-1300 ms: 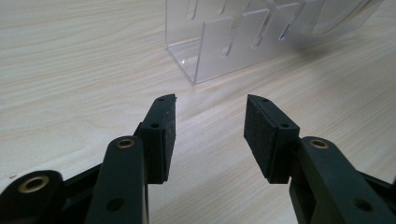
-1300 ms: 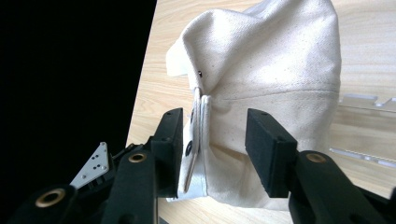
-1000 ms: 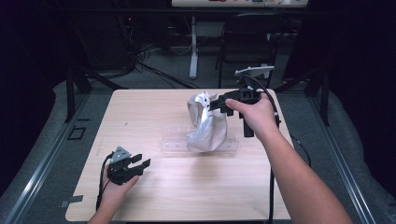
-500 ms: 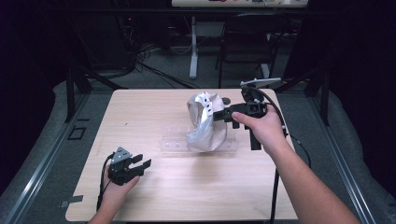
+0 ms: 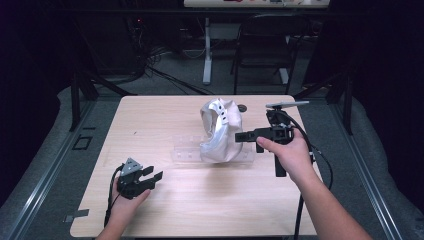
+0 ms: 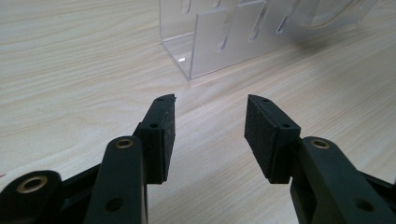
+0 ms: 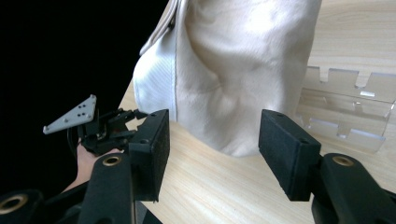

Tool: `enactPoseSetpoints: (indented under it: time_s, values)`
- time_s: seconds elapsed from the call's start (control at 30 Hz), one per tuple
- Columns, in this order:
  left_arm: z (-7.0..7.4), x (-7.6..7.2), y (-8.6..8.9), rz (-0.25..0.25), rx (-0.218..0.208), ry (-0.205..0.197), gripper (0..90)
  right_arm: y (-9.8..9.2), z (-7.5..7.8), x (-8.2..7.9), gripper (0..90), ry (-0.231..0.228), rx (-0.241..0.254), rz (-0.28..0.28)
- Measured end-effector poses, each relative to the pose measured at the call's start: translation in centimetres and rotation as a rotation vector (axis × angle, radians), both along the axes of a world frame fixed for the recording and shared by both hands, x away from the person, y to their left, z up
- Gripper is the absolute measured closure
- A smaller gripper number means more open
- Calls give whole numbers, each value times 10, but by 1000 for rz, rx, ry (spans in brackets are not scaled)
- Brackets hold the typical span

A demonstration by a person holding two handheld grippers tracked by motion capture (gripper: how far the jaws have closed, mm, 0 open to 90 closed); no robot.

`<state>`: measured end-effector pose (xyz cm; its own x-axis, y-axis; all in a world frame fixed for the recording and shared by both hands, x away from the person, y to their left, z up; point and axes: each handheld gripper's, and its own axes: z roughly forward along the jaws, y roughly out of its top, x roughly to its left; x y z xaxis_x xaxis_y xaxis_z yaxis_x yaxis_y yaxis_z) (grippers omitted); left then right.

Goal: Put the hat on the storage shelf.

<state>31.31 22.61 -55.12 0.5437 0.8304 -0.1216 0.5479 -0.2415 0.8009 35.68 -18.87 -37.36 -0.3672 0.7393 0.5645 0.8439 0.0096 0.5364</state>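
bag: white/silver soft bag (image 5: 220,131) is seen standing upright mid-table, leaning on the clear acrylic rack (image 5: 190,151); no longer pinched by anything.
right tool: the right tool (image 5: 246,136) has been pulled away to the right of the bag and lowered since a second ago; jaws have just been opening and are now spread wide, nothing between the pads. In the right gripper view the bag (image 7: 233,70) is seen just beyond the open jaws, apart from them.
change: earlier the right tool was up at the bag's top right edge; now it sits beside the bag's right flank, close but not touching.
meaning: judged as a release – the bag has been set down and left to stand by itself; placement looks done or a re-grip is being lined up.
left tool: the left tool (image 5: 150,177) is held at the near left of the table (image 5: 150,115), unmoved, jaws spread and empty; rack corner (image 6: 196,42) is seen ahead of it.
risk: the soft bag may slump off the rack.
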Motion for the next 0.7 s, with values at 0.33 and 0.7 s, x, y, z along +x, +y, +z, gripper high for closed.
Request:
enactPoseSetpoints:
  time_s: [0.33, 0.7]
  values:
    - [-1, 1, -1, -2, 2, 4, 538, -3, -15, -27, 462, -30, 31, 20]
    - [-1, 0, -3, -18, 11, 5, 538, -4, -28, -60, 456, -76, -21, 28]
